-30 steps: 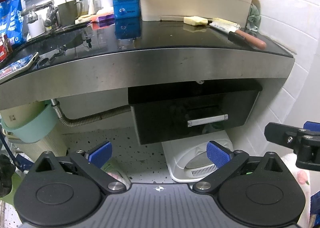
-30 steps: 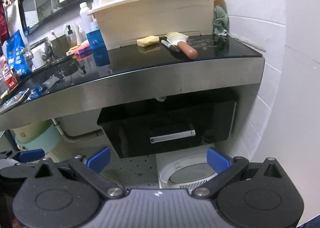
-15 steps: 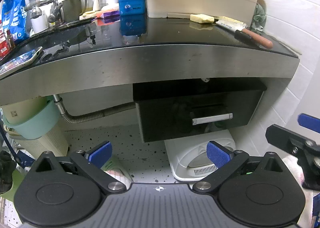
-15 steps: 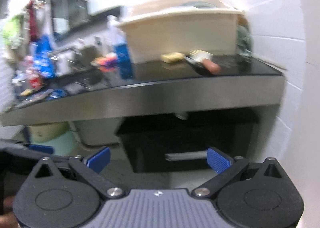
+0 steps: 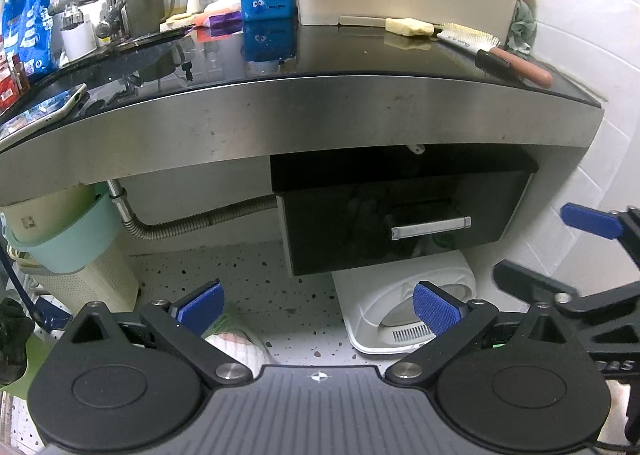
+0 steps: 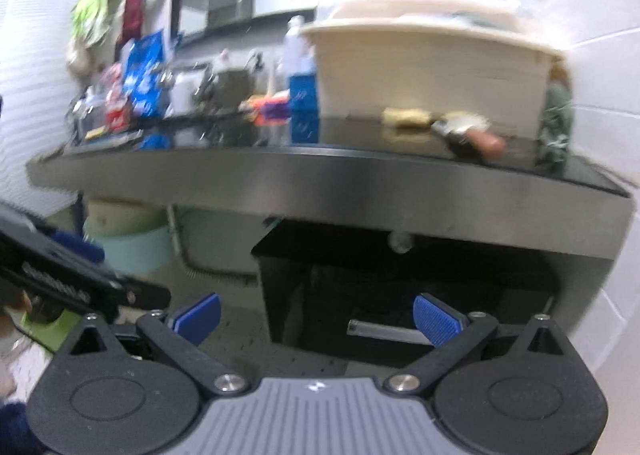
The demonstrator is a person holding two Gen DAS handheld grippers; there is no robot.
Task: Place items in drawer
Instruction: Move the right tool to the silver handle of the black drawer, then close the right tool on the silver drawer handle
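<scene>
Both grippers, left and right, had fingers spread wide, empty. Black drawer under the counter was shut (right view blurred).

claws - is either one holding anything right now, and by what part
Nothing is held. The left claw and right claw are both open and empty, short of the drawer.

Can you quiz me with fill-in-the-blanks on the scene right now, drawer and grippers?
1. The black drawer under the counter is ____.
2. Both the left gripper and the right gripper have their fingers ____.
3. The drawer's silver handle is ____ in orientation.
4. The brush lies on the ____.

Missing words: shut; open; horizontal; counter
</scene>
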